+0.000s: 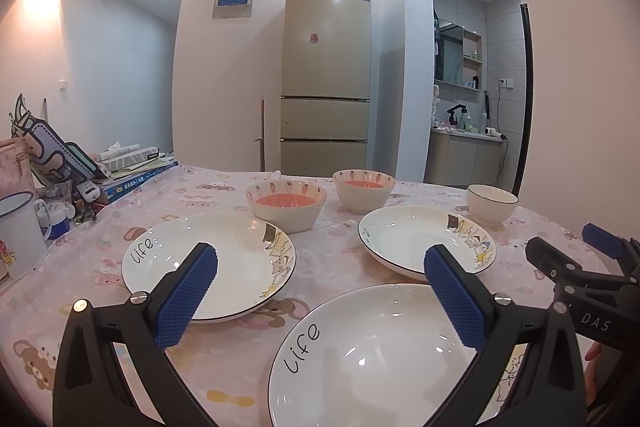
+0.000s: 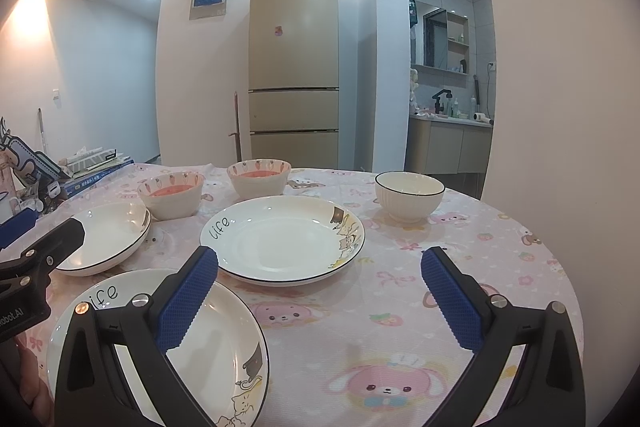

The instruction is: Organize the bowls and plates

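White near plate (image 1: pixel 384 367), gripper-cut, partly hidden.

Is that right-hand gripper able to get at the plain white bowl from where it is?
Probably yes. The right gripper is open and holds nothing, and the white bowl stands alone, ahead and slightly right. Only bare tablecloth lies between; the nearest plate sits off to the left.

The near plate (image 1: pixel 372 359) runs off the bottom edge, its cartoon hidden behind the left gripper's (image 1: pixel 320 295) finger. The enamel mug (image 1: pixel 18 231) is cropped at the left edge. Book titles (image 1: pixel 132 183) are illegible.
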`<state>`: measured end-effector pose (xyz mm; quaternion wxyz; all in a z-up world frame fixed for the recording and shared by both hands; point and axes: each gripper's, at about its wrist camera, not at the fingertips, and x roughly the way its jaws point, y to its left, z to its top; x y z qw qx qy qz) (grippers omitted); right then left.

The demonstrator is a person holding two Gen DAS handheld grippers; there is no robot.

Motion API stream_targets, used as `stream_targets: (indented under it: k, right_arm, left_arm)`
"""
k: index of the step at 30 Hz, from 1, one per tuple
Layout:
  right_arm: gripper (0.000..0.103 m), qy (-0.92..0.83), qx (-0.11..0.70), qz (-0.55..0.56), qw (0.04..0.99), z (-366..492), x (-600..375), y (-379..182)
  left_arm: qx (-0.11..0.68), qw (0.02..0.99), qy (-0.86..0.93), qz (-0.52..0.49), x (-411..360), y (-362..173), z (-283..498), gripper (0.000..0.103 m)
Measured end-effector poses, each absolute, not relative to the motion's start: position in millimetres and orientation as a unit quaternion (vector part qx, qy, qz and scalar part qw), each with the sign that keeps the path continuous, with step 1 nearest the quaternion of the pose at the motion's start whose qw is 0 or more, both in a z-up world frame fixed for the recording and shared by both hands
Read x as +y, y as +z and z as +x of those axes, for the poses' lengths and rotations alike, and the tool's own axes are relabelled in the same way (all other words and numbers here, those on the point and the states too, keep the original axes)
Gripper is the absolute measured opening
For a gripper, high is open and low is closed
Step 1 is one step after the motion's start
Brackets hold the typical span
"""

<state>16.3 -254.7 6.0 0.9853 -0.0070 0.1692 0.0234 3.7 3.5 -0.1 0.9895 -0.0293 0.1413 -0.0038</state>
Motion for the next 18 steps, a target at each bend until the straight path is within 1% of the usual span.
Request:
stream_targets:
  k: [18]
  right_arm:
    - [0.103, 0.024, 0.171, -0.007, 0.985, 16.6, -256.3, 5.7]
  left_arm:
    - [0.138, 0.990, -0.002, -0.029, 3.7, -0.8, 1.7, 0.103]
